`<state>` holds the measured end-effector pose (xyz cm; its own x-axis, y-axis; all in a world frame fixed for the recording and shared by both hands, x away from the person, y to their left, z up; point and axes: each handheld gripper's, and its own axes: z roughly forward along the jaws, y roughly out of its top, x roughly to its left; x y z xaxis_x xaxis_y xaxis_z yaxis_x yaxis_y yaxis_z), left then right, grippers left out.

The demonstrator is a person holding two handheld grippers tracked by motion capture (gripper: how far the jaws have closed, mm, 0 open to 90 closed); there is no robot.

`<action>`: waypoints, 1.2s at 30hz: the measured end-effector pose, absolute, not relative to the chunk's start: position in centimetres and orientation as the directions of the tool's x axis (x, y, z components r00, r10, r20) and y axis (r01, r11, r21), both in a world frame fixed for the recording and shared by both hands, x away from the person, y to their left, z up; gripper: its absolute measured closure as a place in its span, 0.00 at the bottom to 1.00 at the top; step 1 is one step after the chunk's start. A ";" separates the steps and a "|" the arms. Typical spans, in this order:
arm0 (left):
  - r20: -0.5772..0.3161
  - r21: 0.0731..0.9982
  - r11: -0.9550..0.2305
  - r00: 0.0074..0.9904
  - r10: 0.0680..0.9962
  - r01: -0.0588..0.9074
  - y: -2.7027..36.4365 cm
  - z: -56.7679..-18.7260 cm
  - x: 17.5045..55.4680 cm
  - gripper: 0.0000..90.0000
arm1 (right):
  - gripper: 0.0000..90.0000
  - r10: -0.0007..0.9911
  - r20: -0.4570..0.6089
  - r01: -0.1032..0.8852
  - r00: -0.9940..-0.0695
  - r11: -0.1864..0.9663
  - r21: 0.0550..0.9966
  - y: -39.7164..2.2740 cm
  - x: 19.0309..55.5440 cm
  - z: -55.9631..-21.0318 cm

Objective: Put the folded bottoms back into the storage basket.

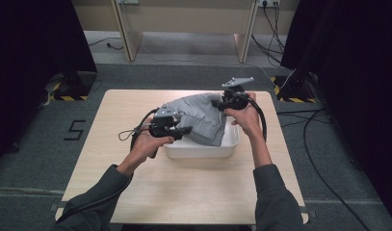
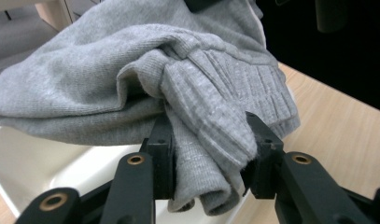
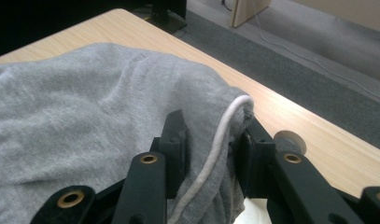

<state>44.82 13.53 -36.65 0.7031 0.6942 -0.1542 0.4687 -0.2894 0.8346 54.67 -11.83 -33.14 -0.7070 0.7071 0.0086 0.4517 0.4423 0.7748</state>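
Black jaws of the left gripper [image 2: 208, 163] are clamping the ribbed cuff of a grey sweater [image 2: 131, 79], whose bulk is hiding most of the white tub [image 1: 229, 144] beneath. Jaws of the right gripper [image 3: 211, 149] are pinching a corded edge of the same sweater, which is hanging over the tub on a pale wooden table [image 1: 193, 192]. Dark curtains are cutting off the room's sides above grey carpet.
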 end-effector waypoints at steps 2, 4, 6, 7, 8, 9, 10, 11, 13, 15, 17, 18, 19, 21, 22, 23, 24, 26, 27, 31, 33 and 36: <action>-0.166 0.828 -0.286 0.698 0.697 0.482 13.4 -37.1 45.1 0.67 | 0.76 0.710 0.004 0.459 -0.705 0.451 0.766 -11.9 55.0 -33.7; -0.162 0.820 -0.298 0.697 0.698 0.489 13.3 -37.6 45.4 0.67 | 0.76 0.714 -0.003 0.465 -0.701 0.460 0.756 -11.9 55.3 -34.2; -0.164 0.807 -0.310 0.695 0.700 0.502 13.3 -38.3 45.7 0.67 | 0.76 0.717 -0.003 0.472 -0.697 0.462 0.751 -11.9 55.5 -34.8; -0.171 0.802 -0.308 0.690 0.703 0.512 13.4 -38.6 45.8 0.67 | 0.76 0.721 0.005 0.478 -0.693 0.454 0.752 -11.9 55.5 -35.1; -0.181 0.791 -0.312 0.688 0.702 0.526 13.4 -39.0 45.9 0.66 | 0.76 0.725 0.016 0.490 -0.688 0.449 0.747 -12.0 55.6 -35.8; -0.181 0.791 -0.312 0.688 0.702 0.526 13.4 -39.0 45.9 0.66 | 0.76 0.725 0.016 0.490 -0.688 0.449 0.747 -12.0 55.6 -35.8; -0.182 0.786 -0.318 0.690 0.701 0.530 13.3 -39.2 45.9 0.66 | 0.76 0.724 0.014 0.493 -0.689 0.454 0.742 -12.0 55.6 -36.1; -0.177 0.781 -0.328 0.691 0.700 0.532 13.2 -39.3 45.9 0.66 | 0.76 0.725 0.013 0.493 -0.688 0.455 0.742 -12.0 55.7 -36.4; -0.150 0.771 -0.360 0.699 0.699 0.526 13.0 -39.4 45.9 0.66 | 0.76 0.728 0.017 0.501 -0.685 0.454 0.737 -12.0 55.8 -36.8; -0.136 0.761 -0.383 0.705 0.696 0.524 12.9 -39.5 46.0 0.66 | 0.76 0.730 0.008 0.506 -0.683 0.466 0.725 -12.0 55.9 -37.1; -0.139 0.747 -0.398 0.710 0.691 0.533 12.8 -39.7 46.0 0.66 | 0.76 0.731 0.006 0.513 -0.682 0.472 0.717 -11.9 56.1 -37.3; -0.143 0.741 -0.401 0.709 0.690 0.539 12.7 -39.8 46.0 0.66 | 0.76 0.732 0.007 0.516 -0.682 0.474 0.713 -11.9 56.1 -37.4; -0.145 0.737 -0.403 0.708 0.691 0.543 12.7 -40.0 46.0 0.65 | 0.76 0.737 0.012 0.526 -0.676 0.472 0.707 -11.9 56.1 -37.6; -0.149 0.718 -0.418 0.710 0.688 0.556 12.5 -40.3 46.2 0.65 | 0.76 0.735 -0.001 0.527 -0.679 0.488 0.696 -11.8 56.3 -38.1; -0.149 0.718 -0.418 0.710 0.688 0.556 12.5 -40.3 46.2 0.65 | 0.76 0.735 -0.001 0.527 -0.679 0.488 0.696 -11.8 56.3 -38.1; -0.150 0.713 -0.421 0.710 0.688 0.560 12.5 -40.4 46.3 0.65 | 0.76 0.734 -0.002 0.529 -0.679 0.491 0.692 -11.7 56.3 -38.2; -0.153 0.708 -0.425 0.709 0.688 0.564 12.5 -40.4 46.4 0.65 | 0.75 0.737 0.000 0.536 -0.675 0.491 0.687 -11.7 56.3 -38.4; -0.159 0.699 -0.427 0.708 0.688 0.573 12.5 -40.5 46.6 0.65 | 0.75 0.738 0.000 0.542 -0.675 0.496 0.679 -11.7 56.3 -38.6; -0.159 0.689 -0.438 0.710 0.686 0.578 12.5 -40.6 46.6 0.65 | 0.75 0.738 0.000 0.539 -0.675 0.493 0.683 -11.6 56.3 -38.7; -0.143 0.677 -0.457 0.712 0.687 0.577 12.4 -40.8 46.7 0.64 | 0.75 0.741 -0.003 0.558 -0.672 0.509 0.655 -11.3 56.4 -39.2; -0.140 0.673 -0.461 0.711 0.689 0.579 12.3 -41.0 46.7 0.64 | 0.75 0.745 -0.002 0.565 -0.667 0.507 0.651 -11.1 56.4 -39.6; -0.148 0.665 -0.460 0.708 0.691 0.588 12.4 -41.2 46.8 0.64 | 0.75 0.749 0.004 0.576 -0.663 0.507 0.641 -11.2 56.4 -40.0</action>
<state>46.77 12.38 -41.24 0.7078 0.6907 -0.1484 0.5882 -0.4598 0.6653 56.44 -11.16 -39.96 -0.6629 0.7487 0.0036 0.5764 0.5072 0.6407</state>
